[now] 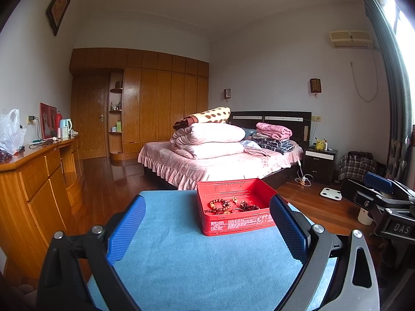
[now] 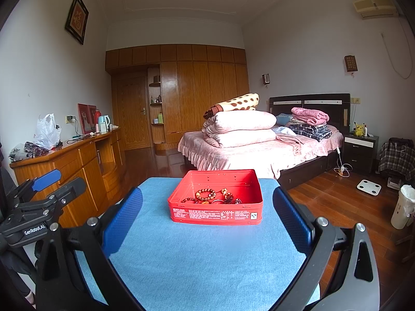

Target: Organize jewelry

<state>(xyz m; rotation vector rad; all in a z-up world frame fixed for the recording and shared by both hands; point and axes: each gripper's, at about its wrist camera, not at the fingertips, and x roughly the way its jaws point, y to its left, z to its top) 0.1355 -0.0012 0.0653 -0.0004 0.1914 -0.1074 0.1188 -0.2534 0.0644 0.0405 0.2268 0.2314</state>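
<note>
Currently: blue table [image 2: 197, 254] fills the lower half of both wrist views, bare apart from one container. Red tin [image 2: 216, 198], lid absent, set toward the far edge, at 12 o'clock from the right gripper [image 2: 207, 219] and at roughly 1 o'clock from the left gripper [image 1: 207, 226]. Printed side wall turned toward the cameras; open top facing up, so contents reachable from above.

Jewelry [image 2: 214, 197] all inside the tin, bunched against the near wall: a brown bead bracelet [image 2: 205, 194] at 10 o'clock within the cluster, darker bead strands and what looks like a metal ring at 3 to 5 o'clock. Pieces overlapping; individual count not readable. No loose piece visible on the table.

Both grippers held low and level in front of the tin, well apart from it. Jaws of each spread wide, nothing between the blue pads [image 2: 122, 223]. Left gripper also visible at 9 o'clock in the right view, right gripper at 3 o'clock in the left view.

Judgement: consistent either with jewelry already gathered into the tin, or with a mixed heap awaiting sorting.
</note>
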